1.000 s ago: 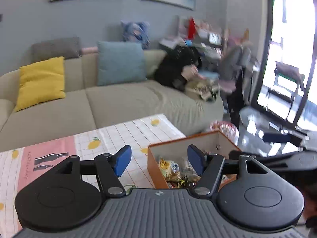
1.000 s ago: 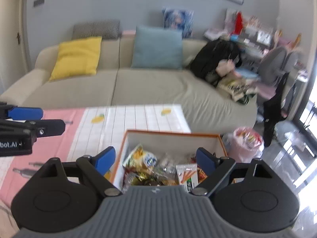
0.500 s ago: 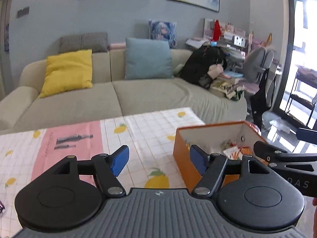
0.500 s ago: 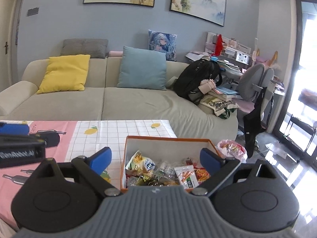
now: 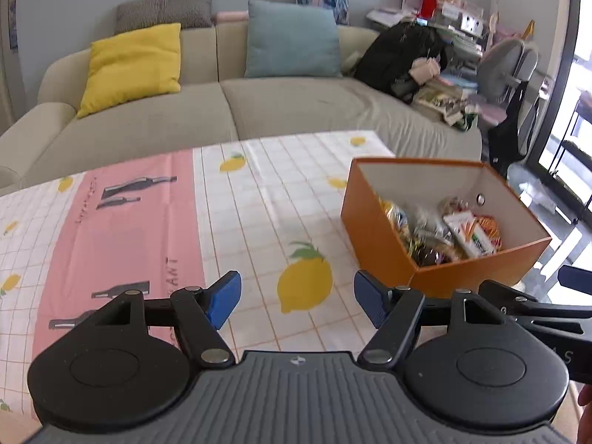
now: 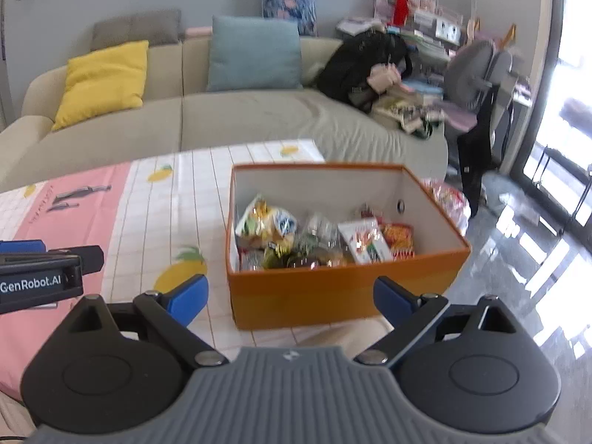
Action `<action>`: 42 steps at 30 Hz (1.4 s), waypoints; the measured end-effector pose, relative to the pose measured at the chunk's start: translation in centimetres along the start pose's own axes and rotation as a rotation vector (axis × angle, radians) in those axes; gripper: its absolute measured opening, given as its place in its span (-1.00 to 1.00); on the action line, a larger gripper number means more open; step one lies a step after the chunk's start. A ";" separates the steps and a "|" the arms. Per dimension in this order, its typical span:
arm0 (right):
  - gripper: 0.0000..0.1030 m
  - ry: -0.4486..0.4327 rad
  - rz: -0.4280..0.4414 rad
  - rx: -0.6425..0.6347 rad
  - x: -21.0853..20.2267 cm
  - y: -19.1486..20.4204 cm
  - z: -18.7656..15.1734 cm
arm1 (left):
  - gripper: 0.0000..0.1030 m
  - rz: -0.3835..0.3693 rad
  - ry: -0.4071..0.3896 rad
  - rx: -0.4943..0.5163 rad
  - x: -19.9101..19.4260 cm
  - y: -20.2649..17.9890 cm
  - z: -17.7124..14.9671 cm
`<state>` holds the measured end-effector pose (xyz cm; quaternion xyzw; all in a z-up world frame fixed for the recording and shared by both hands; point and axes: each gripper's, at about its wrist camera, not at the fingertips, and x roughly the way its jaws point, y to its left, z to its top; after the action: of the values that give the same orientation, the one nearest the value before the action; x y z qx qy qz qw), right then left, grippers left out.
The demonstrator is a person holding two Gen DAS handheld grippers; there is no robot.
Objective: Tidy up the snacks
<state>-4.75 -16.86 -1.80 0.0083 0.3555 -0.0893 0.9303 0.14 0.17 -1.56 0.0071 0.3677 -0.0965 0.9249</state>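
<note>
While both tools hung above the table with nothing between their fingers, the left gripper (image 5: 297,301) had its blue pads spread wide over a printed lemon on the tablecloth (image 5: 236,214), and the right gripper (image 6: 290,298) stood just as wide, its pads flanking the near wall of the orange box (image 6: 333,296). That spread suited either taking hold of something bulky or having just let go; neither pad touched anything that I could see.

Out from the right gripper, the box sat near the table's right edge, open at the top, with no lid in view. The snacks (image 6: 314,238) lay inside it in a loose heap: a yellow bag at the left, clear-wrapped sweets in the middle, a white packet with carrot colours and a red-orange packet to the right. They filled only the bottom of the box, so its high white walls kept them from sliding out.

No loose packet showed on the cloth in either view. That fitted two readings: snacks gathered into the box, or a jumbled boxful waiting to be sorted out onto the table. Beyond the table stood a beige sofa (image 5: 296,111) with a yellow cushion (image 5: 133,66).
</note>
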 end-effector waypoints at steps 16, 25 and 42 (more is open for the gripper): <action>0.82 0.019 0.003 -0.009 0.3 0.5 0.0 | 0.59 -0.004 0.017 0.012 -0.2 -0.2 -0.1; 0.82 0.014 -0.003 -0.022 0.1 0.9 0.1 | 0.59 -0.010 0.023 -0.001 -0.2 0.1 0.1; 0.83 0.012 -0.005 -0.027 0.1 0.9 0.1 | 0.59 -0.015 0.011 0.020 -0.6 -0.3 0.2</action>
<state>-4.46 -15.95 -1.81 -0.0045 0.3625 -0.0867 0.9279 -0.19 -0.06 -0.96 0.0139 0.3720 -0.1071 0.9219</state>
